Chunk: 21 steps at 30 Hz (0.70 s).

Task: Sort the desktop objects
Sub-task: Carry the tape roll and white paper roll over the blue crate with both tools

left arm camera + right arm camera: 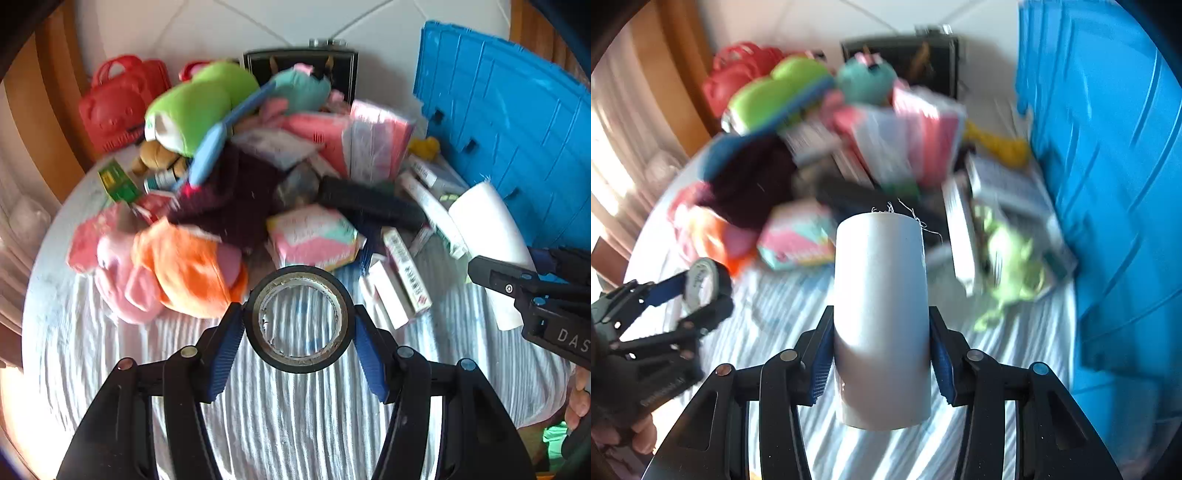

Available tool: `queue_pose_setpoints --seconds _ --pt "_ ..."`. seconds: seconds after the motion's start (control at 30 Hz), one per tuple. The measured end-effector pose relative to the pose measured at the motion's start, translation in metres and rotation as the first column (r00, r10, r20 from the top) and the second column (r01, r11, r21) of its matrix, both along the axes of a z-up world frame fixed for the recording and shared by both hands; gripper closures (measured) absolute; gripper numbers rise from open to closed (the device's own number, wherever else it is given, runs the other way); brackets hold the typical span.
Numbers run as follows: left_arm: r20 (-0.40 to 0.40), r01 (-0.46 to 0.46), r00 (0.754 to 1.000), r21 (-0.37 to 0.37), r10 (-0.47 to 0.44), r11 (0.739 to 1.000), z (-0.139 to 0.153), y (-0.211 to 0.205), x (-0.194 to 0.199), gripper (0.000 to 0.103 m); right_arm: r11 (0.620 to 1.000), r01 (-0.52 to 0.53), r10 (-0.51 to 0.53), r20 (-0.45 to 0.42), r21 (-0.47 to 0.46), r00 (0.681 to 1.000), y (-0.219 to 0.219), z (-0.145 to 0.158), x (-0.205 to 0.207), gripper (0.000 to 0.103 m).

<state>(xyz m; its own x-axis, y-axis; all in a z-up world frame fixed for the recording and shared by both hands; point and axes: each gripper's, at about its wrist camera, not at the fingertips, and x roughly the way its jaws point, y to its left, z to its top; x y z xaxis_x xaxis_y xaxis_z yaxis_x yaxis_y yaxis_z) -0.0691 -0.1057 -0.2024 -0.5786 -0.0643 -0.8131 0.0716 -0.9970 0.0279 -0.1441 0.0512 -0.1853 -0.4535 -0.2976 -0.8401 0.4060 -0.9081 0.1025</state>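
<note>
My left gripper (300, 325) is shut on a black tape roll (300, 363), held above the striped cloth; it also shows at the left of the right wrist view (701, 286). My right gripper (881, 347) is shut on a white cylinder roll (881, 314), which also shows at the right of the left wrist view (487, 236). A pile of objects lies beyond: an orange and pink plush (184, 273), a green plush (199, 103), a pink hexagonal box (314, 236), a dark maroon cloth (236, 199) and small white boxes (399, 284).
A blue plastic crate (509, 122) stands at the right, also close in the right wrist view (1108, 184). A red bear case (118, 103) and a black box (303, 66) stand at the back. The table wears a striped white cloth (295, 424).
</note>
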Motion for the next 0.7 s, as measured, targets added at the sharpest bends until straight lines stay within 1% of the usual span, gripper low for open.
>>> queue_pose_setpoints --seconds 0.17,0.23,0.33,0.43,0.57,0.63,0.7 --pt "-0.112 0.004 0.994 -0.027 -0.007 1.000 0.045 0.009 -0.004 0.045 0.999 -0.041 0.039 -0.129 -0.016 0.991 -0.011 0.052 0.006 0.057" --pt "-0.159 0.012 0.987 -0.035 -0.018 0.999 0.065 0.014 -0.004 0.045 0.998 -0.051 0.043 -0.186 -0.035 0.982 -0.011 0.077 0.013 0.057" --pt "-0.219 0.032 0.975 -0.049 -0.041 0.998 0.086 0.025 -0.006 0.045 0.997 -0.056 0.041 -0.276 -0.049 0.960 -0.005 0.113 0.022 0.057" --pt "-0.273 0.054 0.960 -0.060 -0.069 0.997 0.108 0.042 -0.010 0.045 0.998 -0.046 0.024 -0.351 -0.052 0.936 0.004 0.145 0.030 0.057" --pt "-0.339 0.097 0.934 -0.051 -0.109 0.994 0.138 0.070 -0.019 0.045 0.997 -0.019 -0.014 -0.446 -0.068 0.895 0.029 0.187 0.040 0.057" --pt "-0.367 0.118 0.921 -0.062 -0.132 0.991 0.152 0.089 -0.023 0.045 0.996 -0.002 -0.042 -0.501 -0.088 0.865 0.049 0.210 0.044 0.057" --pt "-0.393 0.141 0.906 -0.071 -0.157 0.988 0.167 0.110 -0.028 0.045 0.995 0.017 -0.068 -0.540 -0.099 0.839 0.066 0.225 0.049 0.057"
